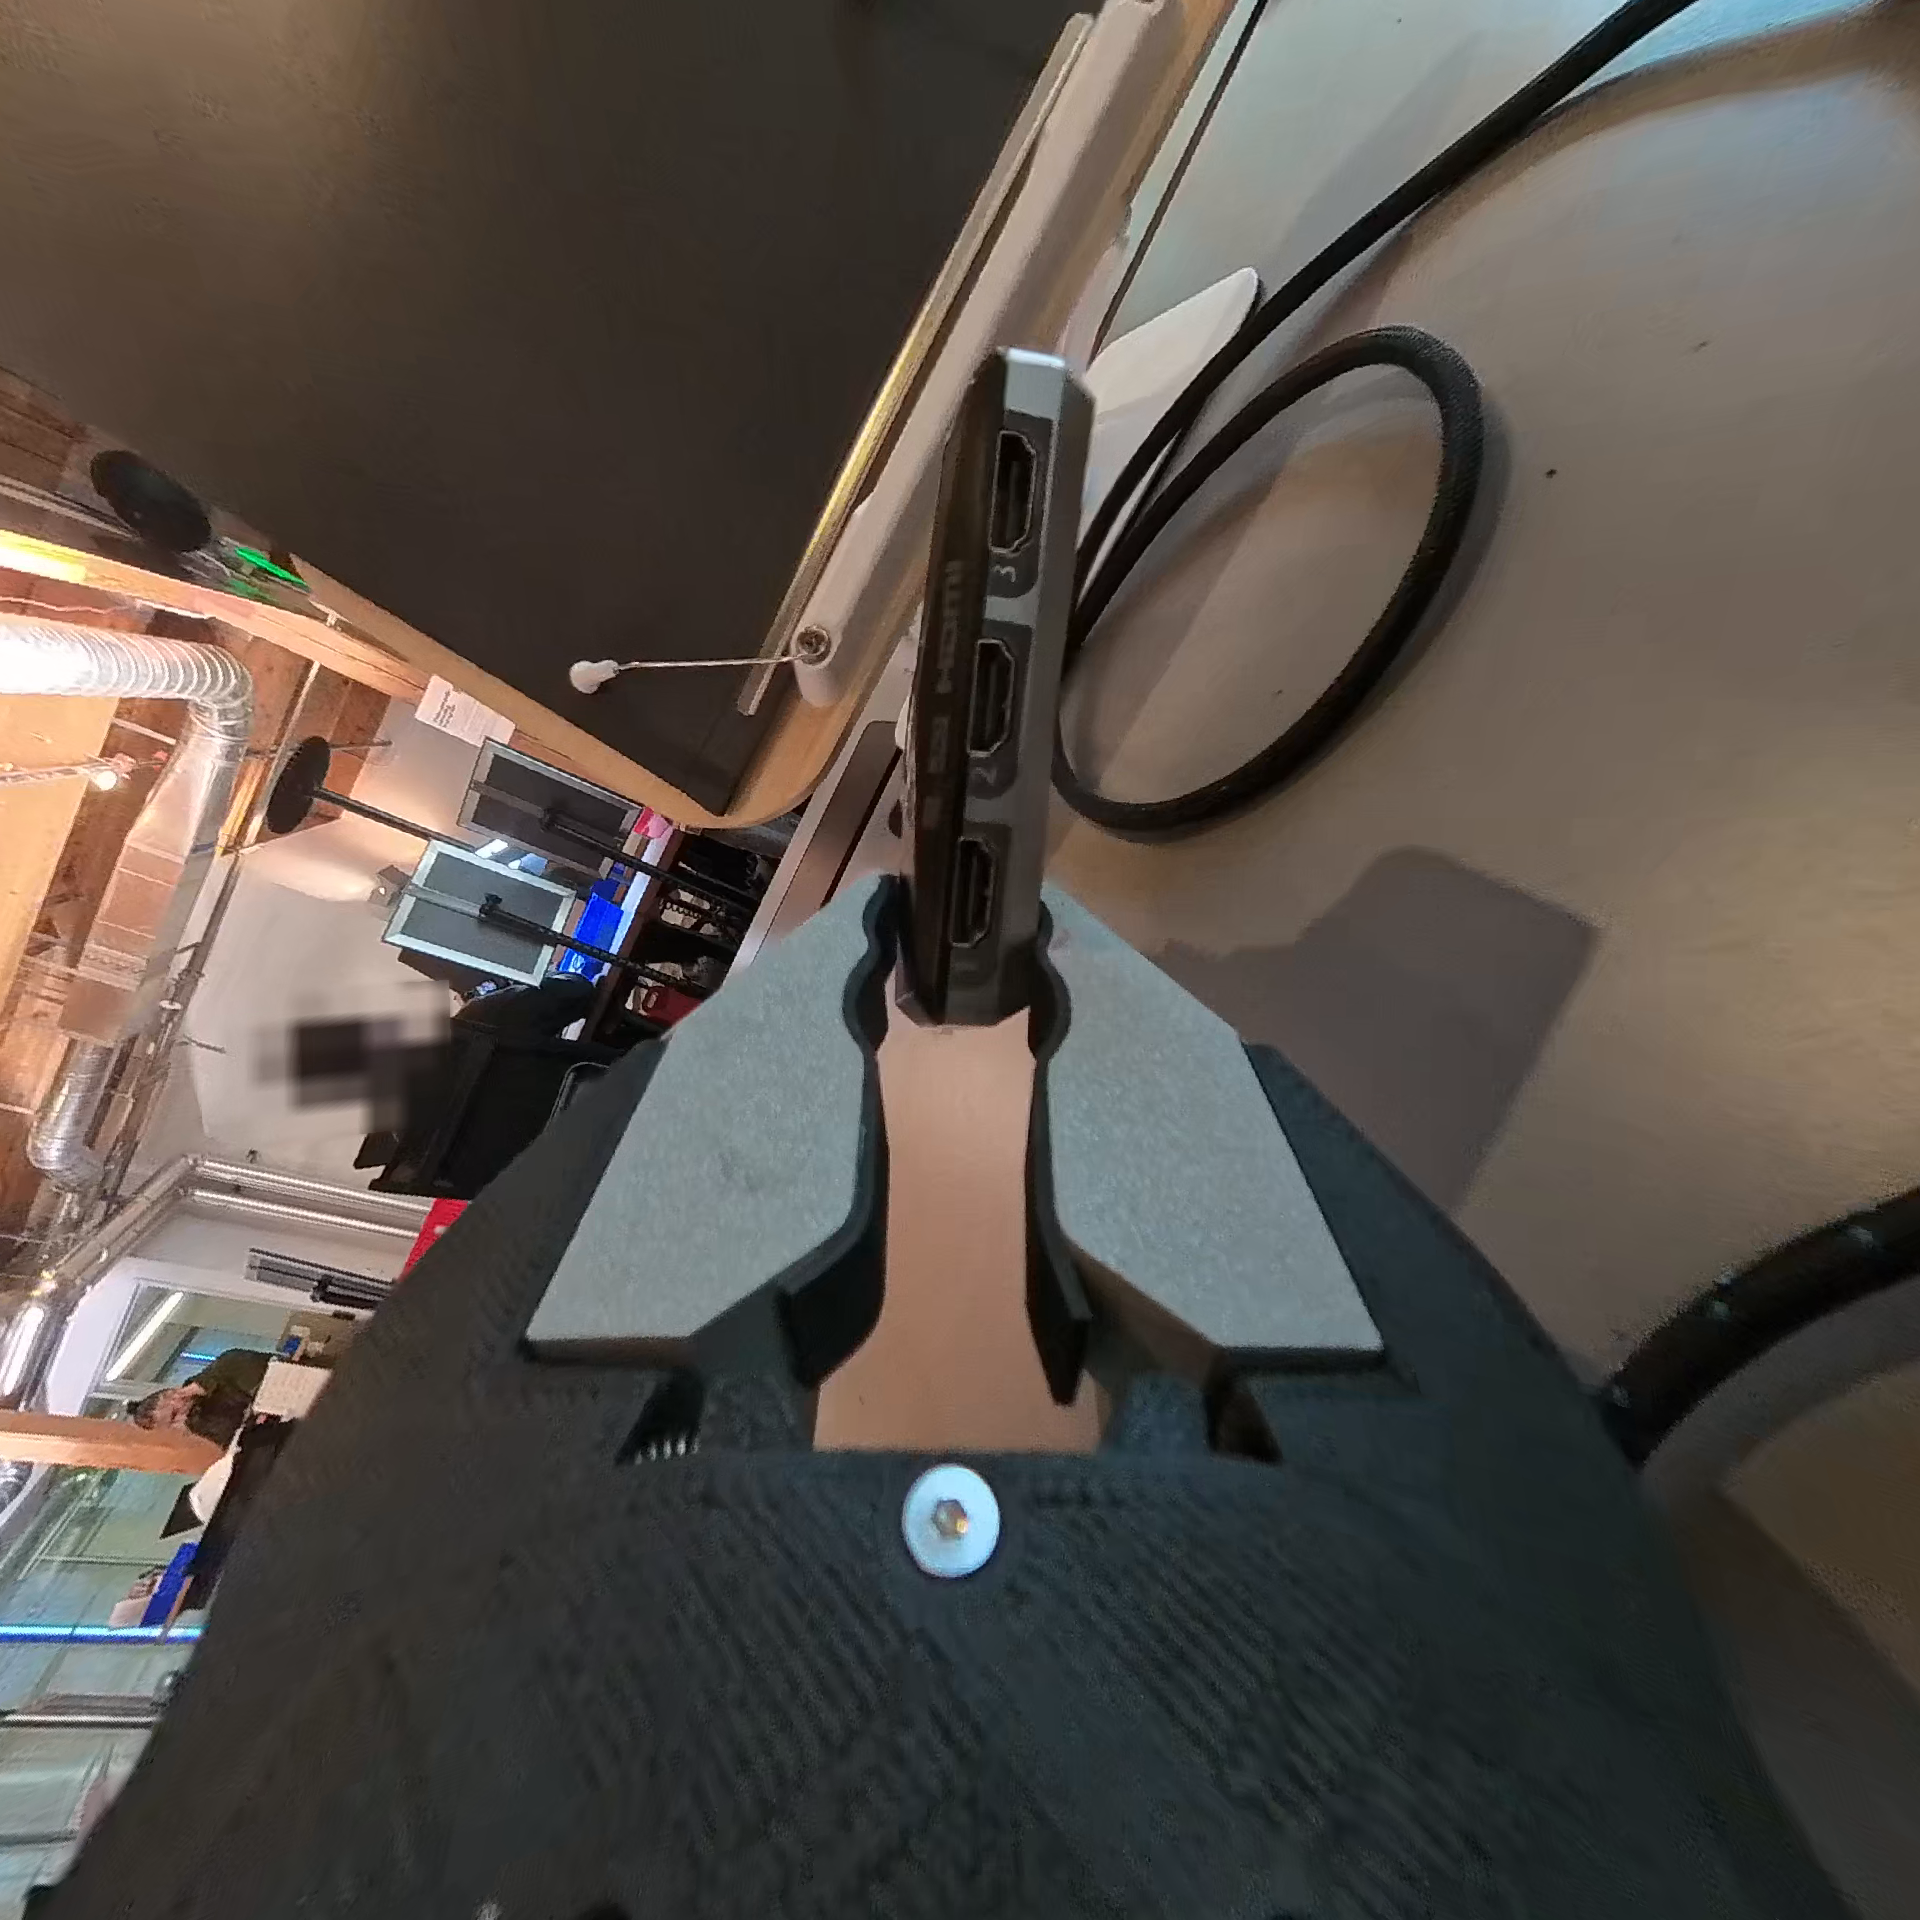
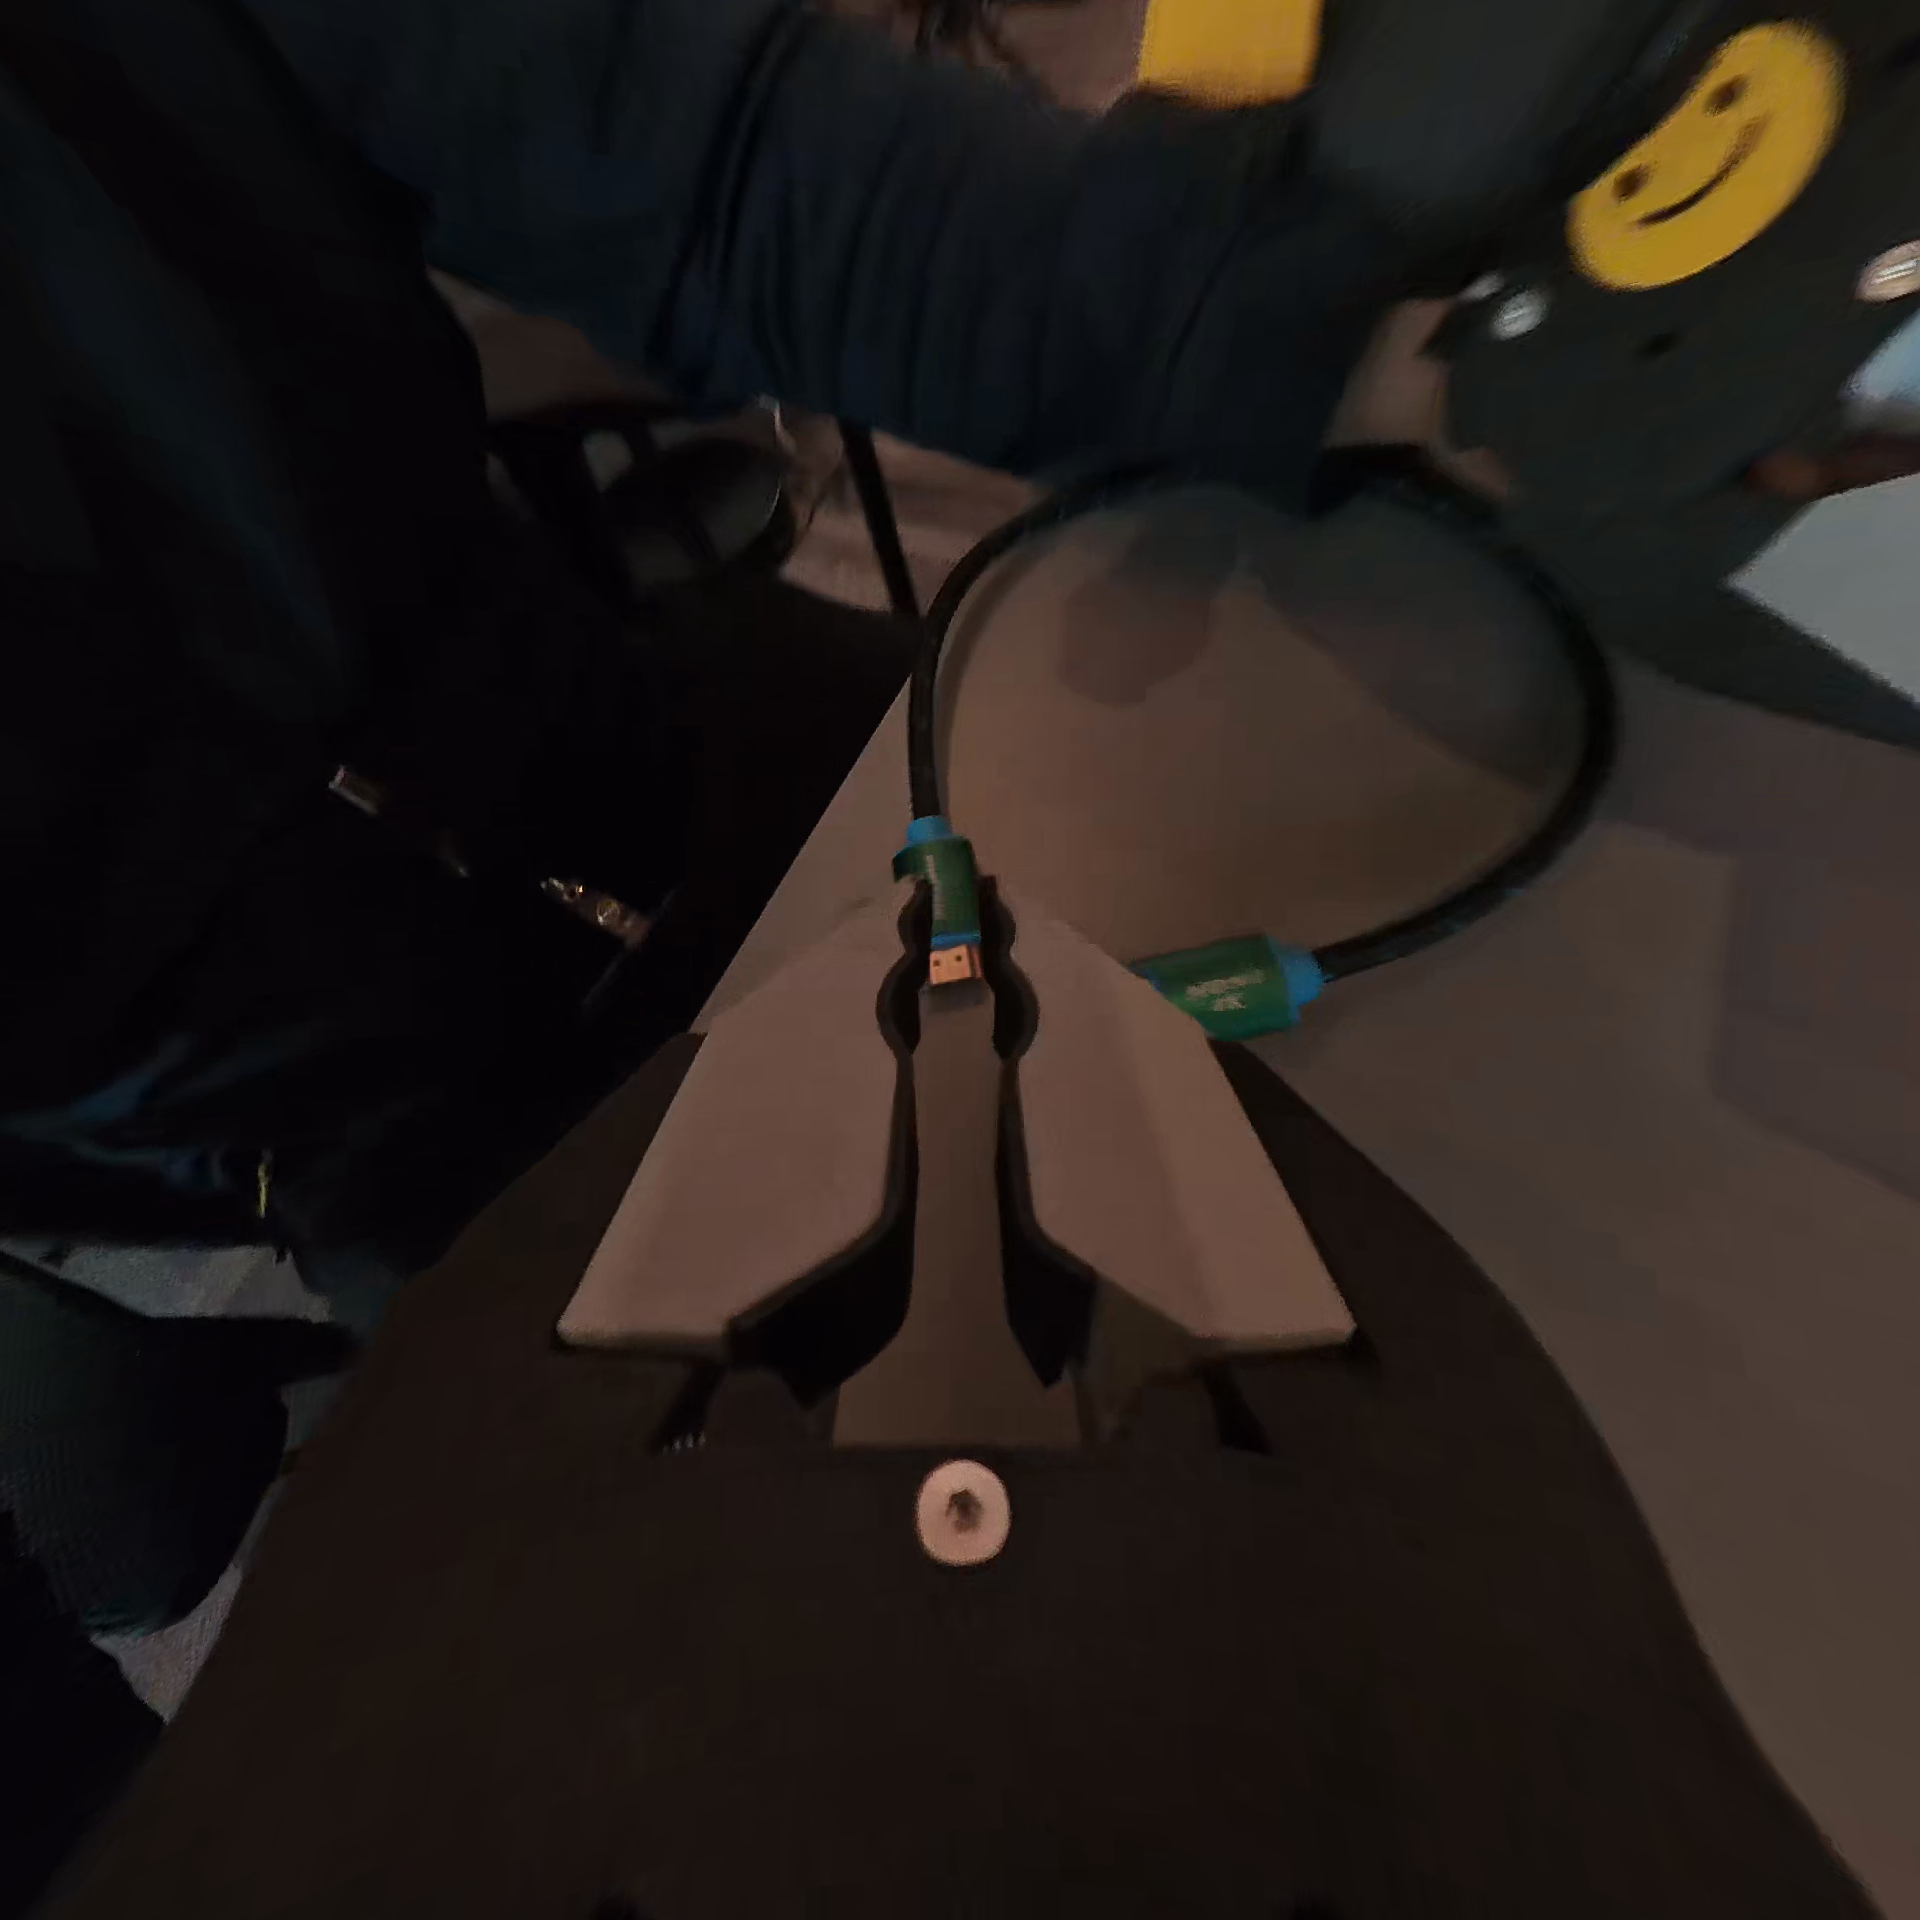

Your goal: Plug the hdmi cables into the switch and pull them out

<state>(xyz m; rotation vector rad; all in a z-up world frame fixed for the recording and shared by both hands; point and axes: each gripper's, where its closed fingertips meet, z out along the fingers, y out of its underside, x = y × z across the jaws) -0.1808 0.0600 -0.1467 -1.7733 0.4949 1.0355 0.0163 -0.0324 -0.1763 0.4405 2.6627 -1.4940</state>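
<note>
The pale desk [image 1: 1662, 727] was the largest surface, its near edge running diagonally in the right wrist view, with dark floor and bags beyond. A black braided cable [image 1: 1351, 582] lay looped on it, leaving bare desk to the right of the loop. A second black cable [image 2: 1455, 810] curved in a wide arc across the desk close to that edge, a green and blue plug [image 2: 1236, 987] at its far end lying flat just beside the right fingers.

The left gripper [image 1: 971, 961] had its fingers clenched on the lower end of the grey HDMI switch [image 1: 987, 675], held upright above the desk with three empty ports facing the camera.

The right gripper [image 2: 951, 956] had its fingers clamped on the green HDMI plug [image 2: 945, 894], metal tip pointing back toward the camera.
</note>
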